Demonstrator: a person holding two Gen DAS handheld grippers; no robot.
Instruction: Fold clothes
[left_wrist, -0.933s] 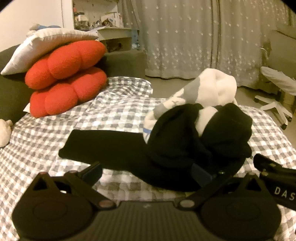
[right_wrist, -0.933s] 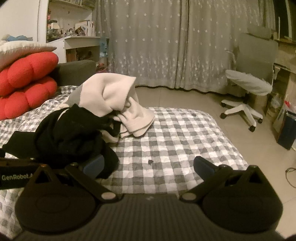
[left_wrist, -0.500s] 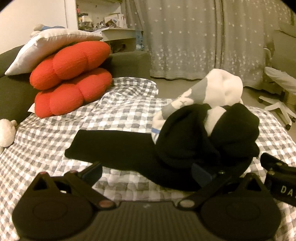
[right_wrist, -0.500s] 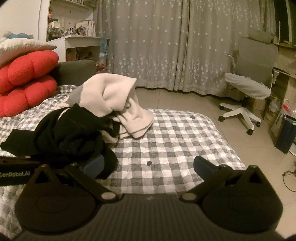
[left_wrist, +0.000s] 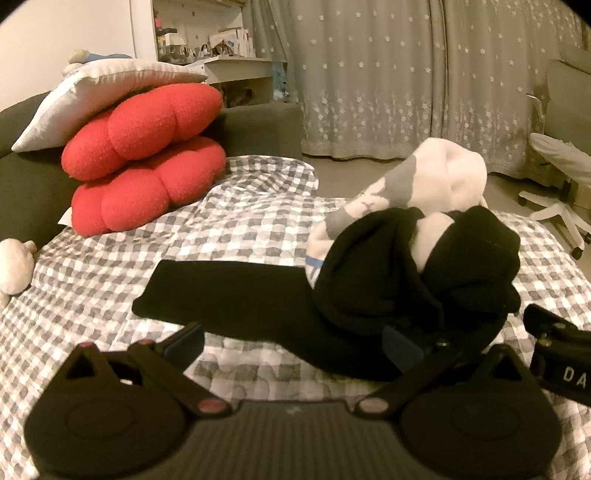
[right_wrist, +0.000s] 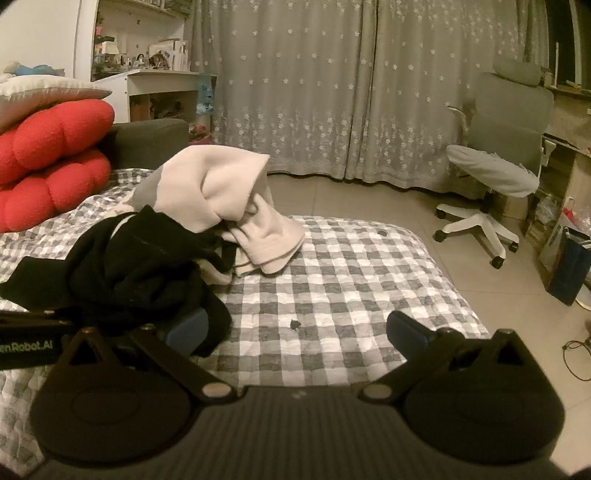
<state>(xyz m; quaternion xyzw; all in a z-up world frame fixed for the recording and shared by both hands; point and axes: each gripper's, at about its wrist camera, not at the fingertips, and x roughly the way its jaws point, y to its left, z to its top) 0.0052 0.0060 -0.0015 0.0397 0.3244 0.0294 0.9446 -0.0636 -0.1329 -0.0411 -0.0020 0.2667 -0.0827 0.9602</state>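
A crumpled black garment (left_wrist: 399, 280) lies heaped on the checked bed cover (left_wrist: 240, 221), one flat part stretching left. A white and grey garment (left_wrist: 439, 181) is piled behind and partly under it. My left gripper (left_wrist: 291, 341) is open just in front of the black cloth, its right finger against the heap's lower edge. In the right wrist view the black garment (right_wrist: 140, 266) and the white garment (right_wrist: 229, 199) sit left of centre. My right gripper (right_wrist: 295, 328) is open, its left finger touching the black cloth, its right finger over bare cover.
Two red cushions (left_wrist: 144, 158) under a white pillow (left_wrist: 96, 92) lean on a dark sofa arm at the left. A swivel chair (right_wrist: 495, 177) stands on the tiled floor to the right, with bags beside it. A curtain (right_wrist: 351, 92) hangs behind. The other gripper (left_wrist: 561, 354) shows at the right edge.
Both grippers have drifted slightly, so the clothes pile sits a little further right and higher in the left view. The clothes have not moved and both jaws stay open.
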